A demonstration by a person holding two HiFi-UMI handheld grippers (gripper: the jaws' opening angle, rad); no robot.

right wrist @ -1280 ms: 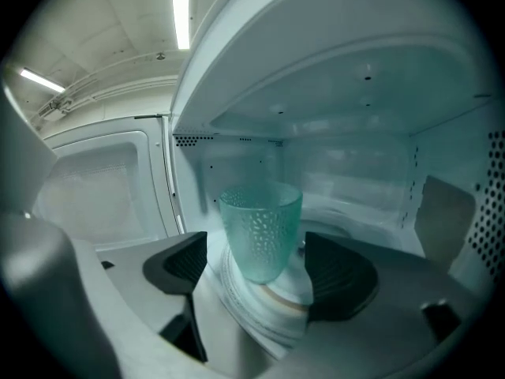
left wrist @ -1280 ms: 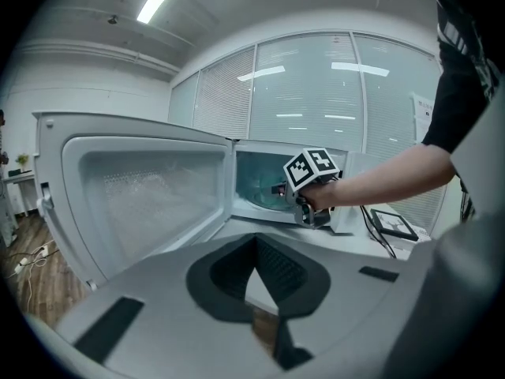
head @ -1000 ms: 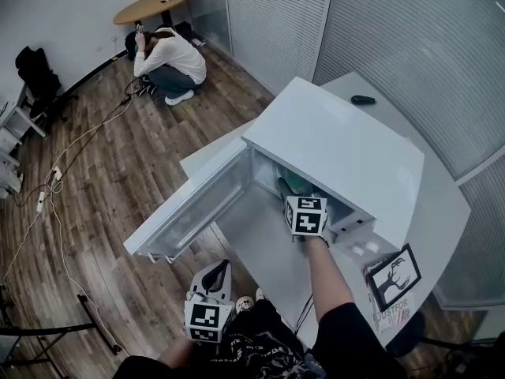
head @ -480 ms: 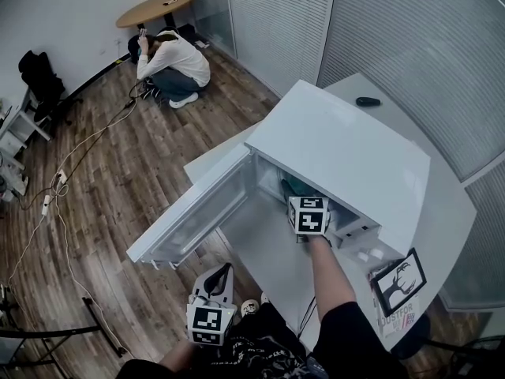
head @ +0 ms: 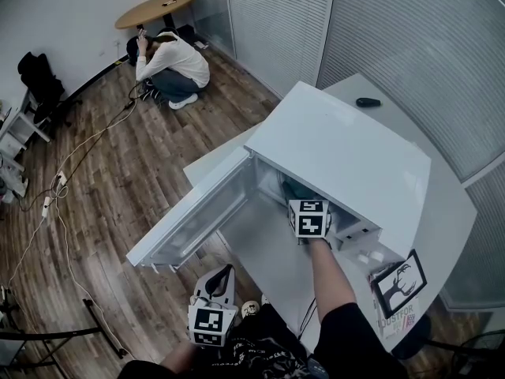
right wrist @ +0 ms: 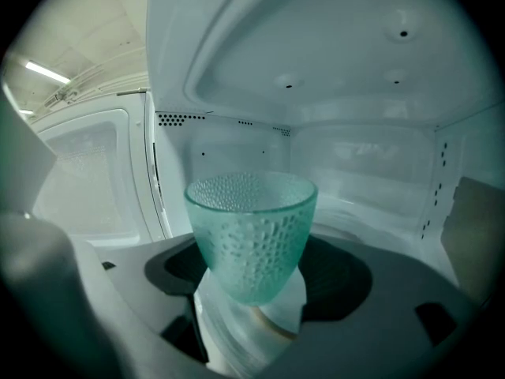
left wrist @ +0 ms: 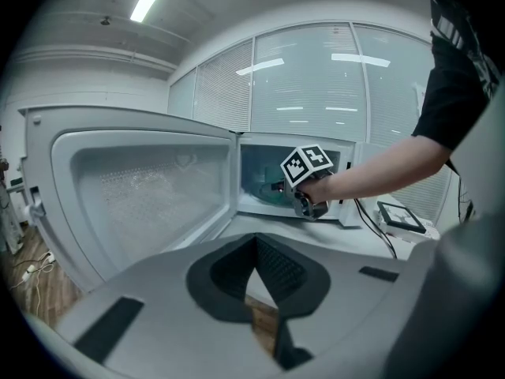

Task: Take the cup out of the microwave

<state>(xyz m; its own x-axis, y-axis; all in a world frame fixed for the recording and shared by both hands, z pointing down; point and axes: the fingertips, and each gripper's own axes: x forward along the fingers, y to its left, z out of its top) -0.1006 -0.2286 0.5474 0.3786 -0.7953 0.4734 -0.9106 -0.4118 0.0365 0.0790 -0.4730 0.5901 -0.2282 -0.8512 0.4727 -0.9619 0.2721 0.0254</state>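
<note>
The right gripper (right wrist: 251, 314) was reaching into the open microwave (head: 347, 156), and its jaws were closed low on the green, dimpled glass cup (right wrist: 252, 235), which stood upright between them inside the oven. Curved glass and glare blurred the contact, so how firmly the pads bit is only a guess. The hold looked low on a tapering, slick wall, so a quick pull could probably let the cup tip forward or slide up out of the jaws and drop onto the oven floor. The ceiling of the cavity hung close above the rim, so lifting too high on the way out might knock the rim and twist the cup loose. The door (head: 197, 212) stood swung wide to the left, clear of the exit path. The left gripper (left wrist: 254, 247) hung low in front of the table (head: 450, 219), jaws together with nothing in them, too far off to catch a slip.
</note>
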